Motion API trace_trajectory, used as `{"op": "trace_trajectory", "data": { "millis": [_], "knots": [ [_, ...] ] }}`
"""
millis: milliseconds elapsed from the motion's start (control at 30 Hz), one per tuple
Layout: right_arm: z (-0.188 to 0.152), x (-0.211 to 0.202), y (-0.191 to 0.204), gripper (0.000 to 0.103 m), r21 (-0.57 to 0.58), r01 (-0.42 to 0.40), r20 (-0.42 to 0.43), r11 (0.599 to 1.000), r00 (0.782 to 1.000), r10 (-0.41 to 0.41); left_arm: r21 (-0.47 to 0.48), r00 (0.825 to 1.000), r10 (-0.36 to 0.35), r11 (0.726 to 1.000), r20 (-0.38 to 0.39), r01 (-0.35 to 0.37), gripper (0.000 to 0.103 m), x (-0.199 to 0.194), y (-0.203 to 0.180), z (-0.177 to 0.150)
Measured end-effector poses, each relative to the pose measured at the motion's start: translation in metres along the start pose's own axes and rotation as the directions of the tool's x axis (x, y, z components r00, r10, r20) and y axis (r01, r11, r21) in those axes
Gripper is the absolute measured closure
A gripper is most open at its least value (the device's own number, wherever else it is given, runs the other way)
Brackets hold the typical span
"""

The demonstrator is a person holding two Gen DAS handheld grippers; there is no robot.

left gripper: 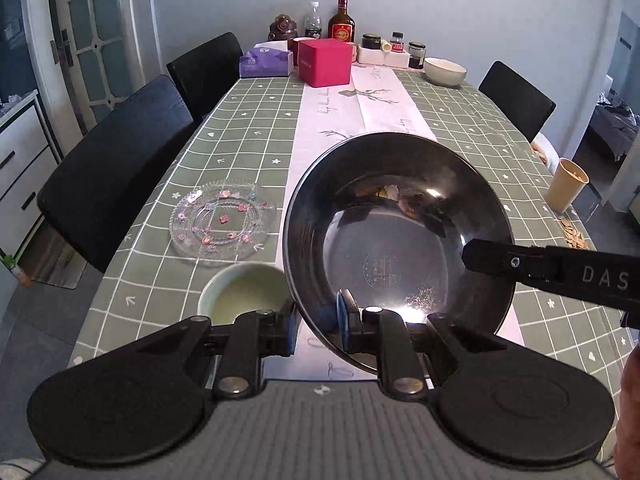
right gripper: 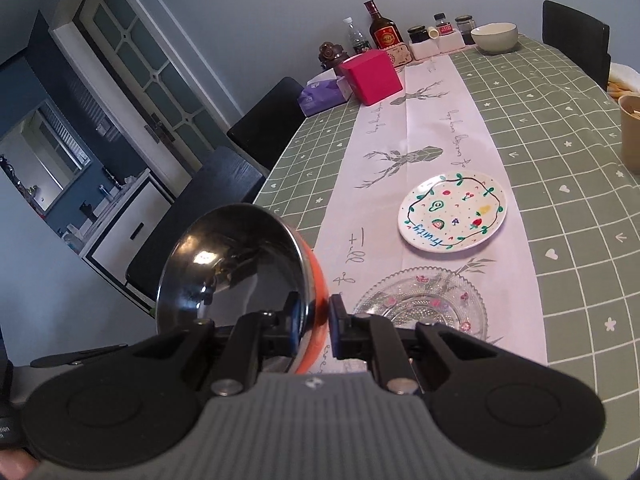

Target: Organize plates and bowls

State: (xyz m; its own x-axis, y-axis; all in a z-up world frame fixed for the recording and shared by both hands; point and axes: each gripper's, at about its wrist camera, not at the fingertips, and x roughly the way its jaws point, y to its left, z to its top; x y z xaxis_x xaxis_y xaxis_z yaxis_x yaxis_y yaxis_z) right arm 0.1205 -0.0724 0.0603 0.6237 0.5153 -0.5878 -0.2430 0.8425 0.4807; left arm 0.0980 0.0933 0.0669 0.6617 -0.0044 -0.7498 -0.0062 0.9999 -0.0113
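My left gripper is shut on the near rim of a shiny steel bowl, held tilted above the table. My right gripper is shut on the rim of the same steel bowl, whose outside is orange; its finger shows in the left wrist view at the bowl's right edge. A clear glass plate with flower dots lies left of the bowl. A small pale green bowl sits near my left fingers. A white "Fruity" plate and a glass plate lie on the runner.
A white bowl stands at the far right of the table. A pink box, tissue pack, bottles and jars line the far end. A tan cup stands at the right edge. Black chairs flank the table.
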Motion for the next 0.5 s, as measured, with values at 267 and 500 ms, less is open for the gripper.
{"op": "trace_trajectory", "data": {
  "millis": [267, 500],
  "knots": [
    [-0.020, -0.012, 0.006, 0.090, -0.018, -0.042, -0.040, 0.999, 0.998, 0.041, 0.020, 1.000, 0.004, 1.000, -0.005, -0.003, 0.081, -0.017, 0.008, -0.024],
    [-0.039, -0.020, 0.007, 0.090, -0.004, -0.063, -0.098, 0.998, 0.993, 0.063, 0.075, 0.999, 0.015, 0.997, -0.030, -0.013, 0.079, -0.031, 0.005, -0.052]
  ]
}}
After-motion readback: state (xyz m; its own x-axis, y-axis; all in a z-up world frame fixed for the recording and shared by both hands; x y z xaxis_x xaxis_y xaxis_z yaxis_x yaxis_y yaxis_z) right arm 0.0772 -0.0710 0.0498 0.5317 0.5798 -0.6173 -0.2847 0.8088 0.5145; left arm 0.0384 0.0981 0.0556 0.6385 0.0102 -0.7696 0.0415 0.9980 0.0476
